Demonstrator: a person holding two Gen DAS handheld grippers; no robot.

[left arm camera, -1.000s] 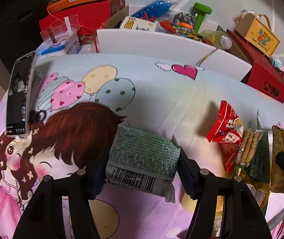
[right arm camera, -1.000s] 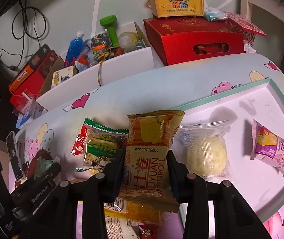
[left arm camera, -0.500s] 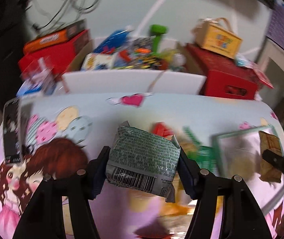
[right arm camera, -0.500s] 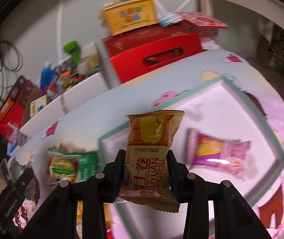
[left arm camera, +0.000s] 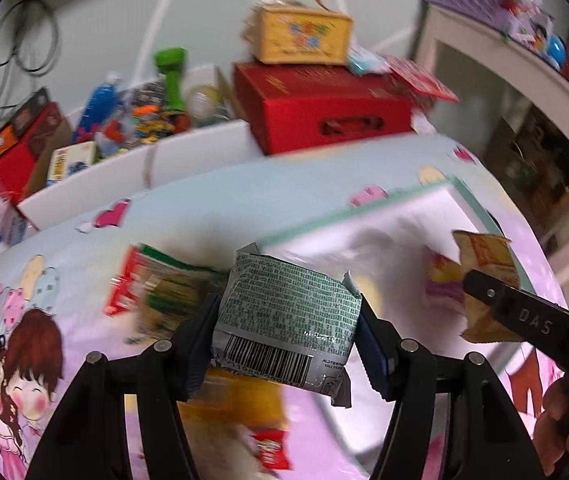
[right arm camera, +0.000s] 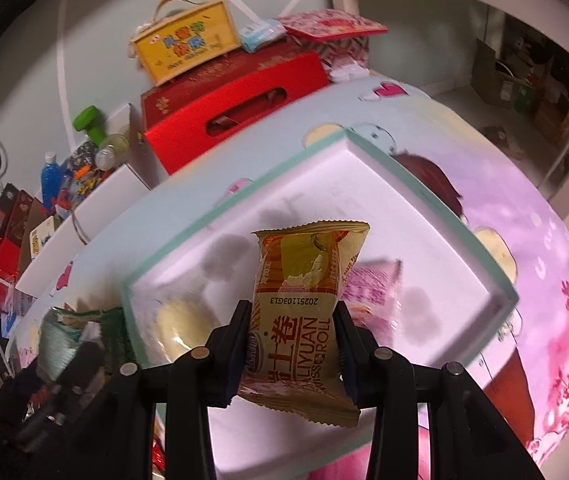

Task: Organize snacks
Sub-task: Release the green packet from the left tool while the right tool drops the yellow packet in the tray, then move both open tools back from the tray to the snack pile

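The right claw is clenched on the lower half of the swiss roll packet, held above the white tray near the desk's right edge. The left claw grips the green-printed packet by its sides above the tray's left rim. Both look light, soft and crinkly, probably slippery film, so a mid-body pinch across the width suits better than the thin sealed ends.

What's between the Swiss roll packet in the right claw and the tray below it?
Nothing visible. The Swiss roll packet hangs over bare tray floor; the pink packet and pale bun lie to either side.
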